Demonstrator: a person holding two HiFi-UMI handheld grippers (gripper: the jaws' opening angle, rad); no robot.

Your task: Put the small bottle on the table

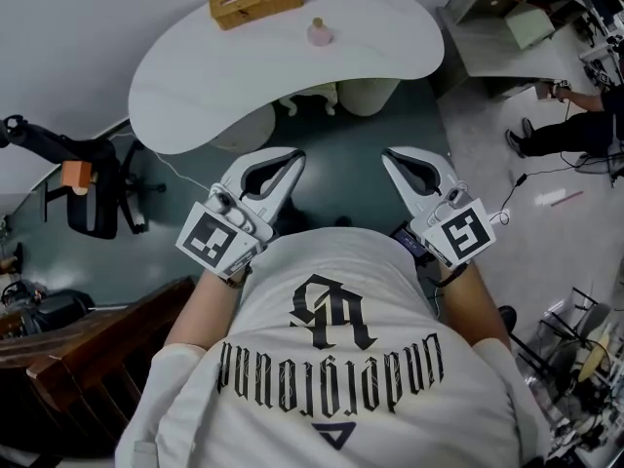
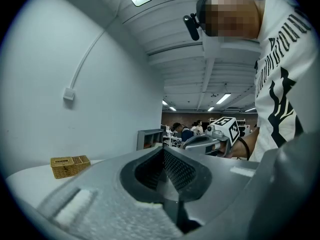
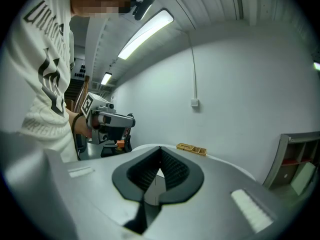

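Observation:
A small pink bottle (image 1: 320, 33) stands upright on the white curved table (image 1: 195, 76), near its far edge and to the right of a woven basket (image 1: 255, 0). My left gripper (image 1: 297, 154) and right gripper (image 1: 388, 154) are held side by side in front of my chest, short of the table's near edge. Both are shut with nothing between the jaws. In the left gripper view the jaws (image 2: 162, 149) meet at the tip, with the basket (image 2: 70, 166) off to the left. In the right gripper view the jaws (image 3: 160, 148) are pressed together, the basket (image 3: 191, 148) beyond them.
Pale stools (image 1: 331, 96) stand under the table's near side. A black office chair (image 1: 97, 198) is at the left, dark wooden furniture (image 1: 88, 359) at the lower left. A grey desk (image 1: 507, 27) and a seated person (image 1: 575, 125) are at the right.

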